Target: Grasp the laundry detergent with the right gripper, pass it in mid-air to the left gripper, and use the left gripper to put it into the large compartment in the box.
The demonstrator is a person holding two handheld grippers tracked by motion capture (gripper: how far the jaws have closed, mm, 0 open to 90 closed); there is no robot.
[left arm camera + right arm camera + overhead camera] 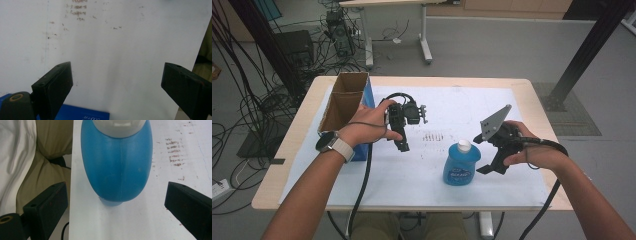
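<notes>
A blue plastic bottle [459,168] with a white cap [464,145] stands upright on the white sheet [422,185], near the table's front. My right gripper [480,156] sits just to its right, jaws open and pointing at it. In the right gripper view the bottle [117,170] stands ahead of the open right gripper [116,205], apart from both pads. My left gripper [403,146] hovers over the sheet at centre left, open. Bare white paper [112,57] lies between the spread jaws of the left gripper [117,82].
An open cardboard box [343,105] with a blue side stands at the table's left, by my left wrist; its blue corner [82,115] shows under the left jaw. Brown marks [432,136] stain the sheet's middle. The table's front edge [71,195] is close behind the bottle.
</notes>
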